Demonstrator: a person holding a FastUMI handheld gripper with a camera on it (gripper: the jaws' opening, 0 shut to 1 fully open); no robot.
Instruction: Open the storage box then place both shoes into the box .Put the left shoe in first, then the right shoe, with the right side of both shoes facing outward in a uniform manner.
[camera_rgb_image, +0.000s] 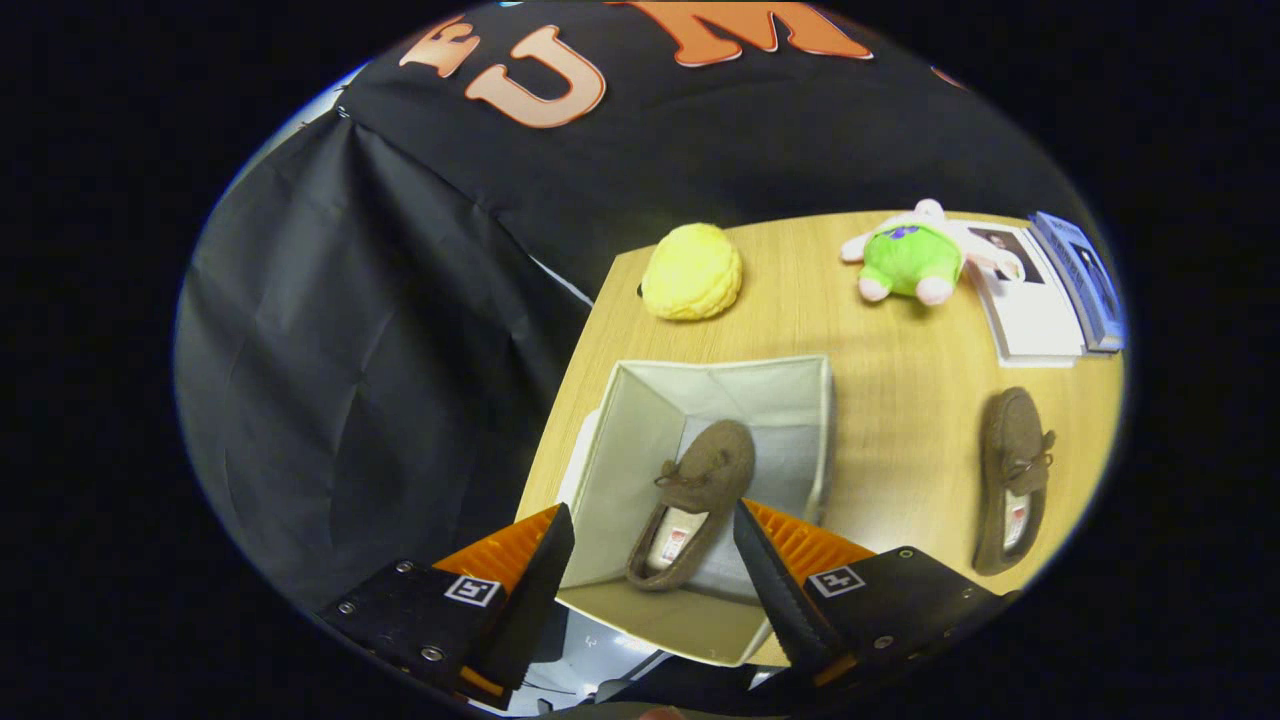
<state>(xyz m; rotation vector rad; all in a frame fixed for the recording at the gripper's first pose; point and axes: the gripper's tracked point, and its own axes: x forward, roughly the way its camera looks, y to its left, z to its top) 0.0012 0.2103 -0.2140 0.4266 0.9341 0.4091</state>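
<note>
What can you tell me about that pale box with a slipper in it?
The storage box is a pale grey, fabric-looking cube, open at the top, standing near the wooden table's edge. One brown slipper lies on its floor. The tool hangs open above its near rim, touching nothing.

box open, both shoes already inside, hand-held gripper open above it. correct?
Not quite. Only one shoe is inside the open box; the other shoe lies on the table beside it. The hand-held gripper is open above the box, per the gripper view.
</note>
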